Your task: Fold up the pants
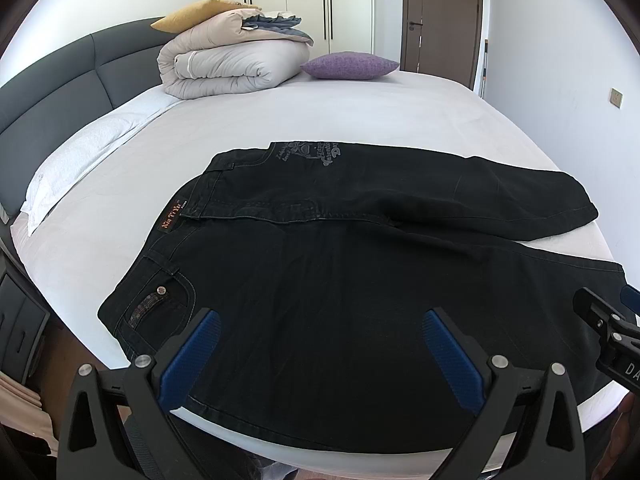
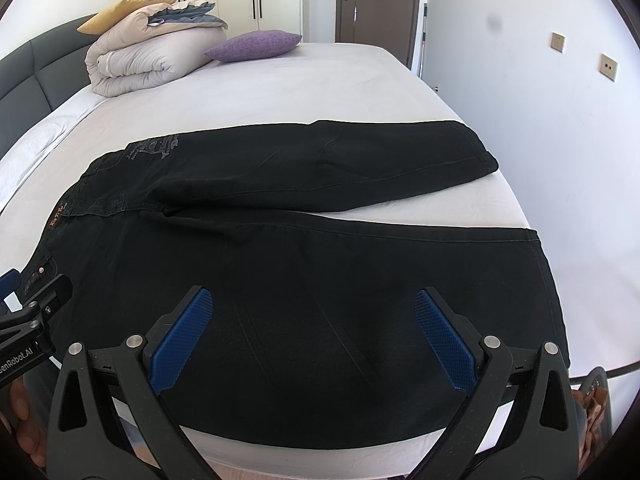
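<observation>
Black pants [image 1: 340,280] lie spread flat on the white bed [image 1: 360,112], waistband to the left, both legs running right and splayed apart. They also show in the right wrist view [image 2: 320,248]. My left gripper [image 1: 320,320] is open and empty, hovering above the near leg close to the waist pocket. My right gripper [image 2: 314,300] is open and empty, hovering above the near leg toward its hem. The right gripper's body [image 1: 608,328] shows at the right edge of the left wrist view; the left gripper's body [image 2: 36,304] shows at the left edge of the right wrist view.
A folded duvet [image 1: 232,60] with a yellow pillow [image 1: 192,14] and a purple pillow [image 1: 350,65] sit at the far head of the bed. A grey headboard [image 1: 60,100] runs along the left. A white wall [image 2: 540,80] stands to the right.
</observation>
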The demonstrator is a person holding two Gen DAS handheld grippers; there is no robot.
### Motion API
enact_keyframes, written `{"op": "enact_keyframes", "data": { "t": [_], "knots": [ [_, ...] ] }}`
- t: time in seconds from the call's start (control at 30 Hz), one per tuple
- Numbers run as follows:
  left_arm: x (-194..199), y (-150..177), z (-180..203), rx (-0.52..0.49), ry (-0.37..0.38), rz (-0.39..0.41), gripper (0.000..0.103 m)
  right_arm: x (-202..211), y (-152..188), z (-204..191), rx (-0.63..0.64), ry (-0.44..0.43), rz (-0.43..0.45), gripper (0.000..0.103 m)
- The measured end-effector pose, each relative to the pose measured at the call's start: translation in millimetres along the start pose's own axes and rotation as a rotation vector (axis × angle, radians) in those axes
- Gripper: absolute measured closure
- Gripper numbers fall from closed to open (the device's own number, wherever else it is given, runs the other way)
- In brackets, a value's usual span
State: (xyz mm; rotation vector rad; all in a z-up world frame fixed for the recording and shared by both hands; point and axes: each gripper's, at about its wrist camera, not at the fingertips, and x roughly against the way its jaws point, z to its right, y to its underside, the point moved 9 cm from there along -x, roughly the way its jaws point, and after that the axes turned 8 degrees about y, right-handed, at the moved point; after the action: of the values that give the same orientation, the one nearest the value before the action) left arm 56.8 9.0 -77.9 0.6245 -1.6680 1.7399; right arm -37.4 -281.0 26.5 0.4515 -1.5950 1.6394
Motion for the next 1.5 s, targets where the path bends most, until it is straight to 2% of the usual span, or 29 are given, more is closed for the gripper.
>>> {"op": "enact_keyframes", "data": {
  "t": [1.2,1.3,1.5],
  "knots": [
    [-4,8,-7,0.002,0.000,-0.014,0.000,-5,6,-15,0.026,-0.018,-0.021,0.000],
    [-5,6,-9,-0.015,-0.011,0.003,0.000,-9,6,-18,0.034,-0.023,-0.030,0.000],
    [-14,-2,-24,0.002,0.034,0.011,0.000,-20,2,-27,0.058,-0.031,-0.042,0.000]
  ]
}}
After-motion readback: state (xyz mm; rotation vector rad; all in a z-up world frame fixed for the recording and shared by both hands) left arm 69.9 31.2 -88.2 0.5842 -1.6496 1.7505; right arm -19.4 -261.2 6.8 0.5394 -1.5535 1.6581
